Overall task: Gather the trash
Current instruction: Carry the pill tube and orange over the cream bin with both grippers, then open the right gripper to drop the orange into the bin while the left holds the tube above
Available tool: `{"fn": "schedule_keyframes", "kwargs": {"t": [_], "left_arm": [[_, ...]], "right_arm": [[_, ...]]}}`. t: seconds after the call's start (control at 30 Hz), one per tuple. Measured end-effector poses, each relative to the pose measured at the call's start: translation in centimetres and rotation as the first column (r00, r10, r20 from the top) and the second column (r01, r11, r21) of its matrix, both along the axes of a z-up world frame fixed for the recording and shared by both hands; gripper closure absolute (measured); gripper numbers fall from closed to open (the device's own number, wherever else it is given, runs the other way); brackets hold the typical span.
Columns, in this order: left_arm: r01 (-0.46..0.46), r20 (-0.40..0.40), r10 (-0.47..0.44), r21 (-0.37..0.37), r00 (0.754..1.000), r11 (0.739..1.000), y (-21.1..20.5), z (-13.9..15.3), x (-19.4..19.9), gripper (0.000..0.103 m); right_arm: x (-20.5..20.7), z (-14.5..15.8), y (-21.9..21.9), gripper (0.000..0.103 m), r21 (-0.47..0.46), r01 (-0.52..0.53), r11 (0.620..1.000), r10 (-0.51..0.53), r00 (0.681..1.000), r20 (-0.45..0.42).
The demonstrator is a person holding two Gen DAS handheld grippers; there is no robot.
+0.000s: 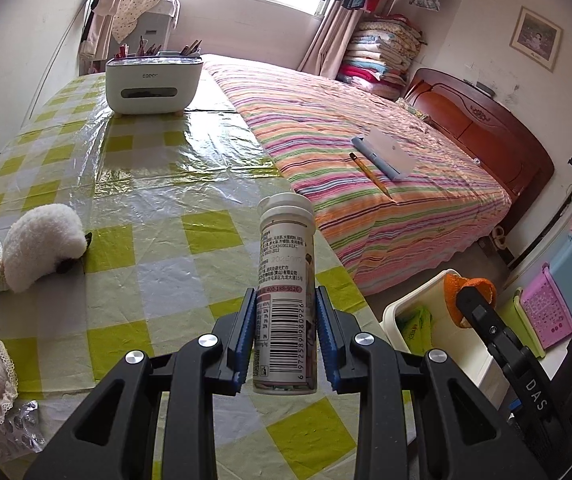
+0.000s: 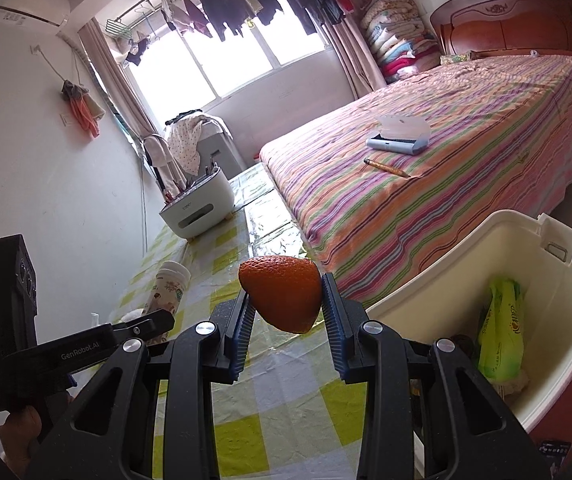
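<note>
Tube (image 1: 286,280) upright, cap up, in clenched left jaws; orange peel (image 2: 282,294) in clenched right jaws.

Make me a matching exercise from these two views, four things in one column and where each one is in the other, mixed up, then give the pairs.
Things:
1. tube bottle
2. orange peel
3. green packet
4. pencil

Places:
A. lying on the striped bed
B. between the right gripper fingers
C. inside the cream bin
D. between the left gripper fingers

Pairs: 1-D, 2-B, 3-C, 4-A
</note>
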State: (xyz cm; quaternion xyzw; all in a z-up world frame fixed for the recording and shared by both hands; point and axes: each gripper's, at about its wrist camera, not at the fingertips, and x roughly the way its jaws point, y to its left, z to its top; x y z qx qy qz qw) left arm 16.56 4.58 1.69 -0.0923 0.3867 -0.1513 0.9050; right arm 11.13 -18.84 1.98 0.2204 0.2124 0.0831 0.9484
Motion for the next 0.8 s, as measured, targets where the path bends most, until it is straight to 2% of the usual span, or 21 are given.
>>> {"fn": "schedule_keyframes", "kwargs": {"t": [0.2, 0.47, 0.8], "left_arm": [[0.019, -0.007, -0.019, 0.006, 1.0, 1.0, -0.7, -0.2, -0.1, 0.075], [0.036, -0.003, -0.036, 0.007, 0.999, 0.999, -1.4, -0.2, -0.1, 0.075], [0.08, -0.003, -0.08, -0.017, 0.997, 0.997, -3.6, -0.2, 0.3, 0.075]], "right_arm": [[-0.3, 0.1, -2.2, 0.071, 0.025, 0.078, 0.997, -0.078, 0.997, 0.006], [-1.2, 0.4, -3.9, 0.071, -0.001, 0.201, 0.98, -0.201, 0.979, 0.024], [-1.5, 0.1, -5.9, 0.069, 0.026, 0.252, 0.967, -0.253, 0.967, 0.018]]}}
